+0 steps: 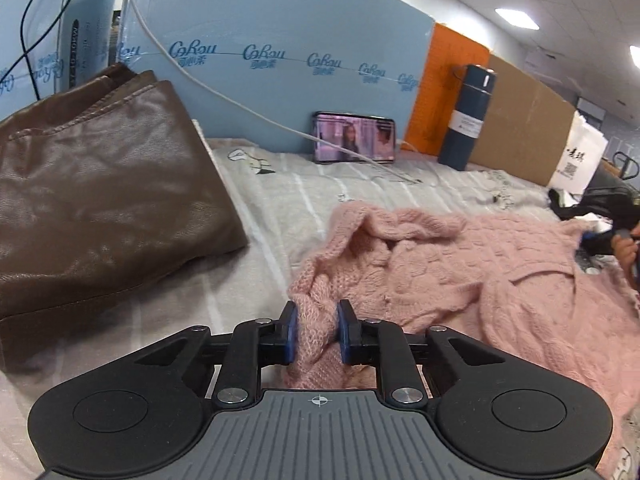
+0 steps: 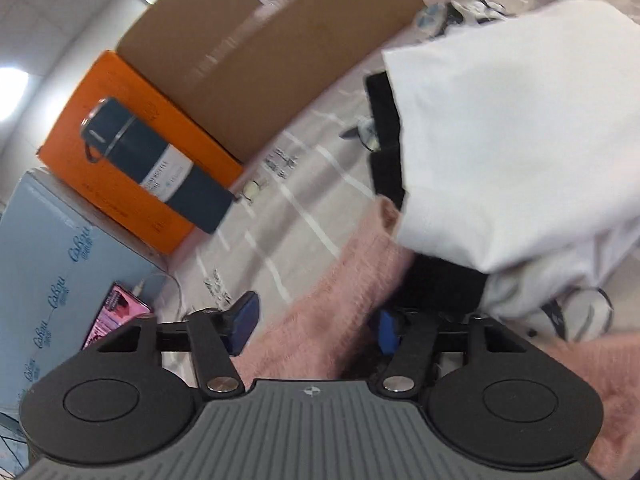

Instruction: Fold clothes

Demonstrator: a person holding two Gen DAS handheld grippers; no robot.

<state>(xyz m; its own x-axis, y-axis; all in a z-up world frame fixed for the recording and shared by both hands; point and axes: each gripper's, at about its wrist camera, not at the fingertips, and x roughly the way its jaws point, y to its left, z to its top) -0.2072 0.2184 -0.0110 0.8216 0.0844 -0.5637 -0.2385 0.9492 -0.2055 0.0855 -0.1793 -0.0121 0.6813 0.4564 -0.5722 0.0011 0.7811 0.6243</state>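
My left gripper (image 1: 316,330) pinches a fold of the pink sweater (image 1: 460,276); my right gripper (image 2: 312,326) stands part-open over its knit.

A knitted sweater (image 1: 460,272) lay on the sheet-covered surface (image 1: 280,208), with a folded jacket (image 1: 100,200) to its left. Behind them a phone (image 1: 354,138) leaned against a box (image 1: 280,40). To the phone's right a flask (image 1: 466,116) stood before another box (image 1: 448,88).

Pink cable-knit sweater (image 1: 460,272) on a grey, white-striped sheet (image 1: 280,200) — beside it, a brown leather garment (image 1: 100,200).
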